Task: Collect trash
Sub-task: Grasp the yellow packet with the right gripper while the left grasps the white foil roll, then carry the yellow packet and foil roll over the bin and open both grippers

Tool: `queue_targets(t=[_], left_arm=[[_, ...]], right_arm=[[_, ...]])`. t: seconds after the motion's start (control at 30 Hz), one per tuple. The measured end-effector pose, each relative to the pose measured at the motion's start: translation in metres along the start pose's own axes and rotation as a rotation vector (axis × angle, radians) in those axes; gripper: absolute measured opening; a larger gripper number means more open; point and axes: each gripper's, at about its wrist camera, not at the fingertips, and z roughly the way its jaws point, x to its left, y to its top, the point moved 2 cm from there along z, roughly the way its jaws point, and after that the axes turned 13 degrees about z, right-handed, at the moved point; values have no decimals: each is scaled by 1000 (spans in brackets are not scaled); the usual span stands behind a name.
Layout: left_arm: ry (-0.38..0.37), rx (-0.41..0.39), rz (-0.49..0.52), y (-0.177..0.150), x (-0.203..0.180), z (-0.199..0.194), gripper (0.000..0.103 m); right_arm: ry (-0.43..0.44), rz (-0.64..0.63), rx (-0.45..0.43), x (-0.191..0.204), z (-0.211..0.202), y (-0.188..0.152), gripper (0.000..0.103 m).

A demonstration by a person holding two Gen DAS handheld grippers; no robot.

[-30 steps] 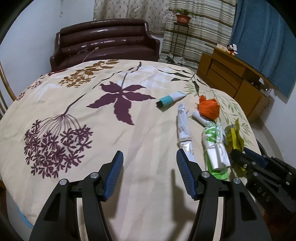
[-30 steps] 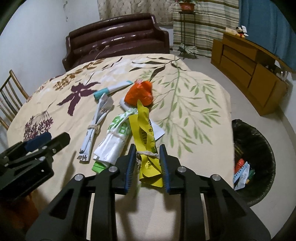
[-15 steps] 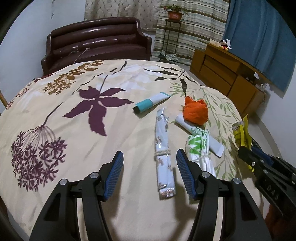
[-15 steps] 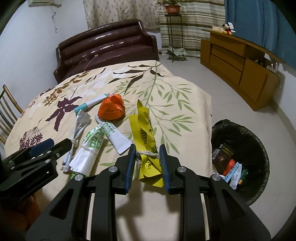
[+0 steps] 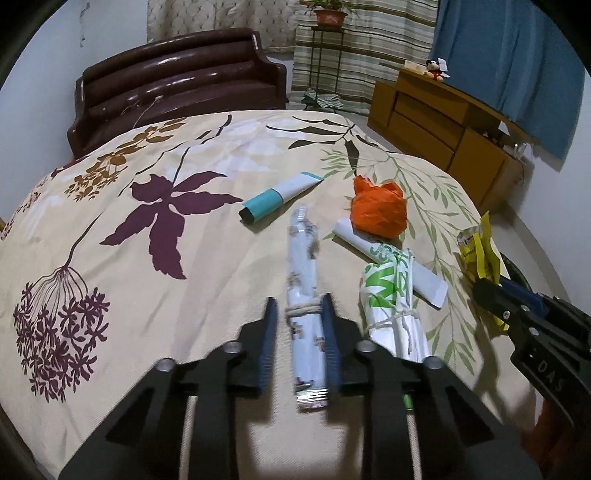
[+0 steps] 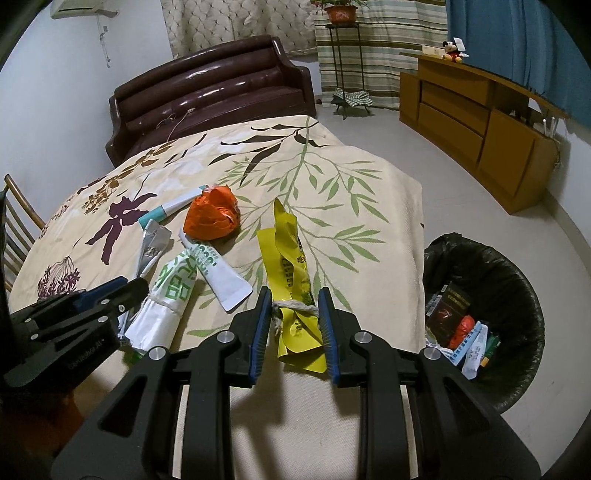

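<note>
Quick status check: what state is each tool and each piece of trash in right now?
left tool: closing around white wrapper
right tool: shut on yellow wrapper
green-print wrapper: tied, lying on cloth
orange bag: crumpled
teal tube: lying flat
bin: lined, partly filled

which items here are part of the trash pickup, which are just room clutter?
Job:
- yellow wrapper, in right tongs
- pale blue wrapper, left tongs closing around it
- green-print wrapper
- orange bag
- white tube
- teal tube
- black bin

Lying about:
- sofa
- wooden cabinet
- potted plant
- plush toy
</note>
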Motion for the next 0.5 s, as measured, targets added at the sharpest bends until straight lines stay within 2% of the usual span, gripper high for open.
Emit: queue_targets(t=[0.5], left_arm=[[23,-60,2,-2,-4,-24,19]], right_arm=[[-7,10,-16,-4,-4,0,25]])
